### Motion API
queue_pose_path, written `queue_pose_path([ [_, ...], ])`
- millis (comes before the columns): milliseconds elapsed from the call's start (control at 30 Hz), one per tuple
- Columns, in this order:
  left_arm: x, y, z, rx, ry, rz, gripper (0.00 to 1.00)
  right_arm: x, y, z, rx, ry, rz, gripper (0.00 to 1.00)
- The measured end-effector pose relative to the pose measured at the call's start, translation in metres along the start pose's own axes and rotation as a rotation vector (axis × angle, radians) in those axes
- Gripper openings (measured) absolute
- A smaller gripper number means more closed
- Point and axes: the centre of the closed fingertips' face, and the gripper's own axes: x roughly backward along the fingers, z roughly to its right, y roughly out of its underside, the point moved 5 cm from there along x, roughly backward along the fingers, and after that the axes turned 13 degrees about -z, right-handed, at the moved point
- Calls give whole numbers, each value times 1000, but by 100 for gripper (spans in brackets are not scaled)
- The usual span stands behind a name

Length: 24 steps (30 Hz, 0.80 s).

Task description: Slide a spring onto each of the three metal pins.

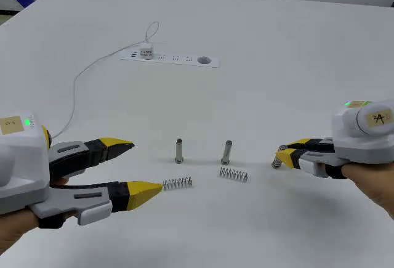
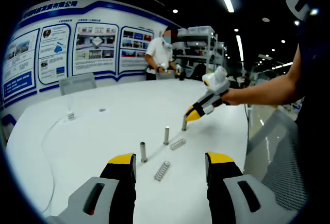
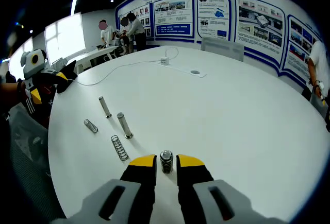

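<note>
While the left hand-held gripper (image 1: 146, 166) gapes above open table (image 1: 246, 95), the right hand-held gripper (image 1: 281, 154) clamps a pin (image 3: 165, 161).

The left gripper (image 1: 146, 166) hovers low over the near left corner of the surface, held level, its fingers (image 1: 140, 194) spread wide apart. The right gripper (image 1: 284, 154) points in from the right edge, gripped by a hand (image 1: 369, 178), fingers (image 3: 142, 165) pinched on a pin (image 3: 166, 161).
</note>
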Motion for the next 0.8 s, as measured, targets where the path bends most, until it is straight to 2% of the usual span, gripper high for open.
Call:
queue_pose_path([
  [267, -2, -1, 1, -4, 6, 0, 55, 22, -20, -6, 67, 18, 38, 17],
  [400, -2, -2, 2, -6, 7, 0, 55, 29, -35, -16, 111, 4, 64, 17],
  [600, -1, -2, 2, -10, 7, -1, 55, 26, -49, -34, 168, -45, 68, 17],
  [800, 1, -2, 2, -11, 2, -3, 55, 12, -48, -53, 230, -114, 13, 17],
])
